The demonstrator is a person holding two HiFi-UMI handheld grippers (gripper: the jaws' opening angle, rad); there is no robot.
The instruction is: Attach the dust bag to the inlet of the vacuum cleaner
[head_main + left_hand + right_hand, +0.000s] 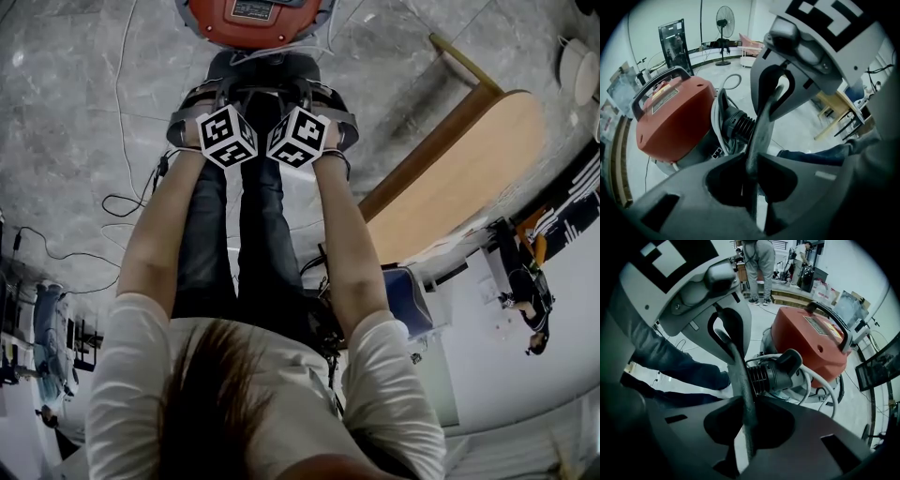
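Note:
The red vacuum cleaner (253,19) stands on the floor just beyond my knees, also seen as a vacuum cleaner (675,119) in the left gripper view and a vacuum cleaner (811,341) in the right one. Its black ribbed inlet connector (738,124) faces me, and the same connector (771,376) sits just behind my right jaws. A thin dark edge of the dust bag (761,126) runs upright through my left gripper (751,164), which is shut on it. My right gripper (749,404) is shut on the same grey dust bag edge (740,376). Both grippers point steeply down, side by side: left gripper (234,111), right gripper (291,111).
A white hose (820,385) loops round the vacuum's base. A wooden table (459,178) stands to my right, and cables (122,202) lie on the floor at left. A standing fan (724,28) and people (757,268) are farther off.

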